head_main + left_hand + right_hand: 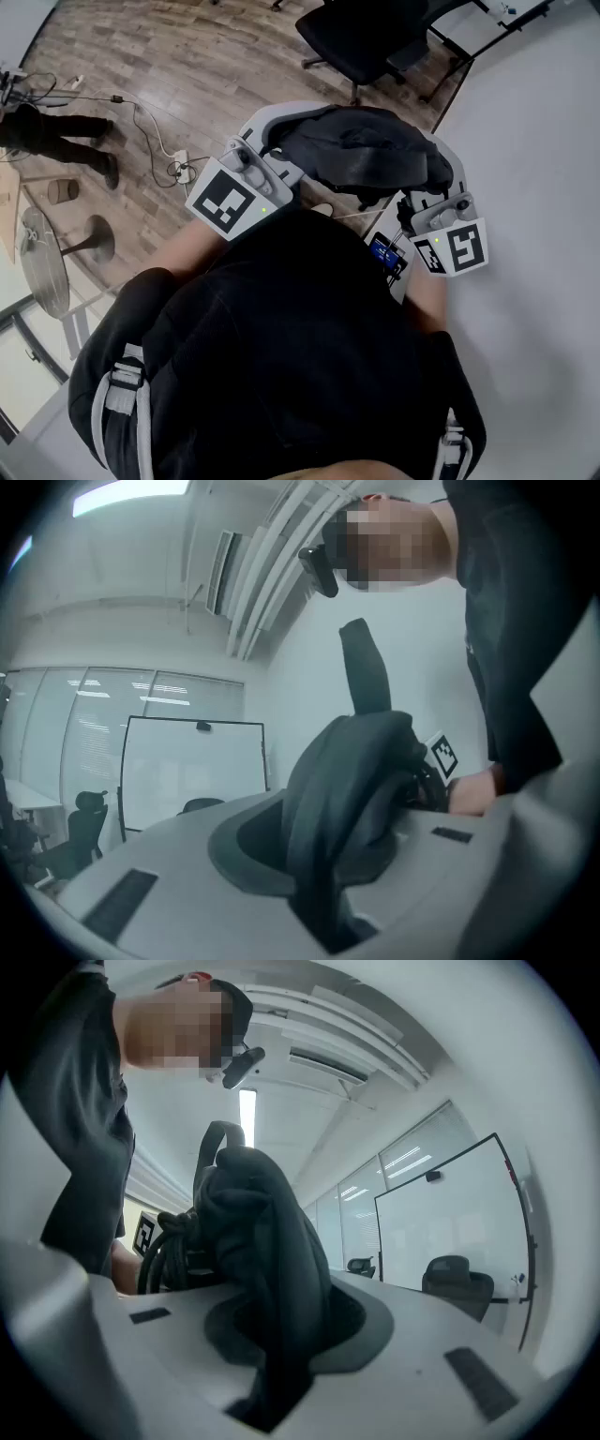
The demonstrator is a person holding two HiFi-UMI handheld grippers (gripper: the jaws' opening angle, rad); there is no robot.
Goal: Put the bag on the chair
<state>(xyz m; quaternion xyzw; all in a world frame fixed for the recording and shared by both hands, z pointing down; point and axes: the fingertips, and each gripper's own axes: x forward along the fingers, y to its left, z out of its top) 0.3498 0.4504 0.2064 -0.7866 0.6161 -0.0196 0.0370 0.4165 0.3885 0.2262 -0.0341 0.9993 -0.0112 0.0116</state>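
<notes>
I hold a black bag (366, 150) up in front of my chest, between both grippers. My left gripper (267, 141) is shut on the bag's left side, and my right gripper (448, 173) is shut on its right side. In the left gripper view a fold of the bag (352, 780) is pinched between the grey jaws of the left gripper (323, 916). The right gripper view shows the same on the other side: the bag's dark fabric (262, 1241) is clamped in the right gripper (272, 1387). A black office chair (366, 37) stands on the wooden floor beyond the bag.
A white table (544, 141) fills the right side. A power strip with cables (178, 167) lies on the floor at the left, near another person's legs (56, 136). A small round table (42, 262) stands at the far left. A whiteboard (187, 771) stands behind.
</notes>
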